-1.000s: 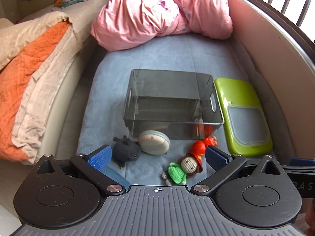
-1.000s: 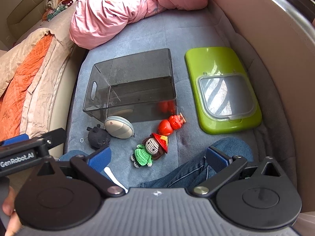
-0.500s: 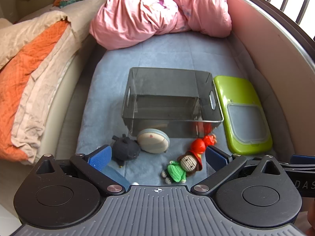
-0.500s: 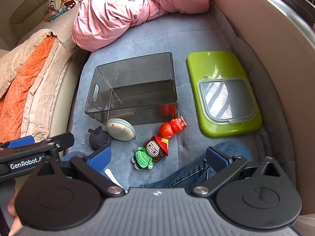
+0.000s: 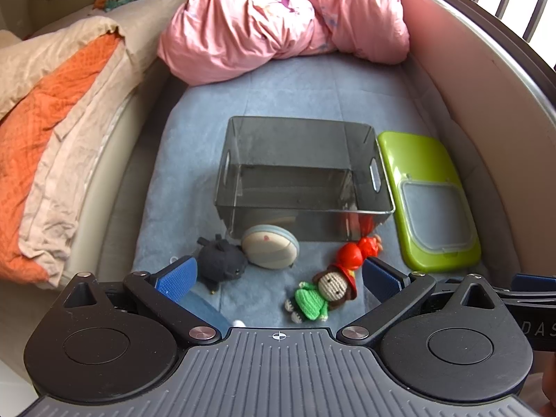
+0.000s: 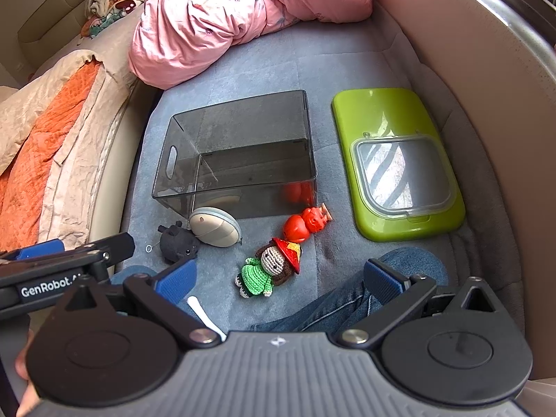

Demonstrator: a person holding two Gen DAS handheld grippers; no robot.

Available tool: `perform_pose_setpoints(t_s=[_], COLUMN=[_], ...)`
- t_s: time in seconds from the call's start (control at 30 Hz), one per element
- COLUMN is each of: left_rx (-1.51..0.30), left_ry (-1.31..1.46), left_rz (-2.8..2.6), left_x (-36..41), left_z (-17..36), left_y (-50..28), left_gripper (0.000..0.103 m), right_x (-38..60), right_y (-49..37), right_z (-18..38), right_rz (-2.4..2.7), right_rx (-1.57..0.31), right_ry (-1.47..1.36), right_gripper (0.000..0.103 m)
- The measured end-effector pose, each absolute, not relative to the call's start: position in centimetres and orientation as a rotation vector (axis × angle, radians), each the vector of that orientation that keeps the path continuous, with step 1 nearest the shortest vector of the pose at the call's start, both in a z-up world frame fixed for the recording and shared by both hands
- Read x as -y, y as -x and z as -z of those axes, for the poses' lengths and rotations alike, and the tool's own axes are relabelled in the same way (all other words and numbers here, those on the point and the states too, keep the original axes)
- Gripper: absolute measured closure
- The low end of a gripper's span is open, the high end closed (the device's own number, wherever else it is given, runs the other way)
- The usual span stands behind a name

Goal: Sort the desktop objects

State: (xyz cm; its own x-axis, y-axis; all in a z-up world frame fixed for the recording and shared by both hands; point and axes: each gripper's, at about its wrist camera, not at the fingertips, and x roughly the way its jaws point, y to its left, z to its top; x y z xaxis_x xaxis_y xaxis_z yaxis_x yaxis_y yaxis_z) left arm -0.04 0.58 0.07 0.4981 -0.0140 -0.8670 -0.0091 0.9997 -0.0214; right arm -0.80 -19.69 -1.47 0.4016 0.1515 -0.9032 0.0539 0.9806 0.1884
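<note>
Both tongs [image 5: 278, 279] [image 6: 279, 279] drifted slightly, level (jaws wide) above toys.

A smoky, glossy transparent plastic bin [image 5: 302, 177] is seen on a matt, napped grey-blue cloth mat [image 5: 194, 146]. Beside it, a glossy green plastic lid [image 6: 396, 160] with a clear window is seen. A crocheted yarn doll [image 6: 269, 267], a shiny red plastic figure [image 6: 305, 224] and a matt dark plush toy [image 5: 220, 260] are shown, and crumpled pink cloth bedding [image 5: 278, 17] behind.
</note>
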Motion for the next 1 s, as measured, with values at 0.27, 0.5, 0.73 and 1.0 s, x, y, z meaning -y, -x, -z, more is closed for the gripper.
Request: perform_pose_setpoints(t_s=[0.27,0.5,0.73,1.0], left_rx=[-1.050,-1.052,-1.059,-1.062], left_ry=[0.024,0.025,0.024,0.024], left_rz=[0.003,0.003,0.004,0.004], left_x=[-0.42,-0.34,-0.51,-0.54], left_z=[0.40,0.45,0.38,0.44], left_y=[0.36,0.52,0.16,-0.02], left_gripper=[0.000,0.000,0.000,0.000], right_x=[19.04,19.11,19.08,18.98], right_y=[1.06,0.97,1.01,1.33], right_z=[1.26,1.39,1.53,1.64], right_rz=[-0.060,-0.060,-0.063,-0.065], right_rx=[-1.159,-1.161,-1.162,-1.163], right_ry=[-0.195,-0.196,-0.195,-0.194], right_gripper=[0.000,0.000,0.000,0.000])
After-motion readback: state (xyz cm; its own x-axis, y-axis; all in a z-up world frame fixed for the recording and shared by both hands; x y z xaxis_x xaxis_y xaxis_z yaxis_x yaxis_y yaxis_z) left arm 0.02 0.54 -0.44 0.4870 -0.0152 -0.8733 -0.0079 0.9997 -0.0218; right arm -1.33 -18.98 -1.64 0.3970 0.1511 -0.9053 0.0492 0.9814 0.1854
